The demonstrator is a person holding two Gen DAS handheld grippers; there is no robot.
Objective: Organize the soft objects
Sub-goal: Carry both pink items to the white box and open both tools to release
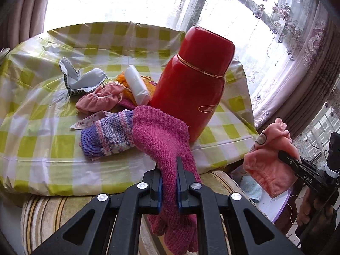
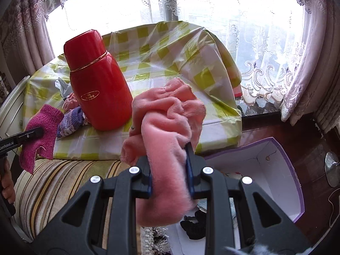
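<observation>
Gripping a magenta glove (image 1: pixel 167 148) in the left gripper (image 1: pixel 170 182) and a pink cloth (image 2: pixel 167 127) in the right gripper (image 2: pixel 170 170), both clenched above the box (image 2: pixel 282 170), the person seems midway, with a pile (image 1: pixel 106 106) left beside the flask (image 1: pixel 191 85).

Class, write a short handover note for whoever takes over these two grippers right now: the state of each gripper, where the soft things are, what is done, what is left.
Left gripper: shut on the magenta knit glove, lifted off the checked table.
Right gripper: shut on the pink fleece cloth, held above the white box.
Done: a black item and a blue one already lie in the box.
Left: drop both held pieces in, then clear the purple knit piece, pink ruffled cloth and other bits beside the red flask.
</observation>
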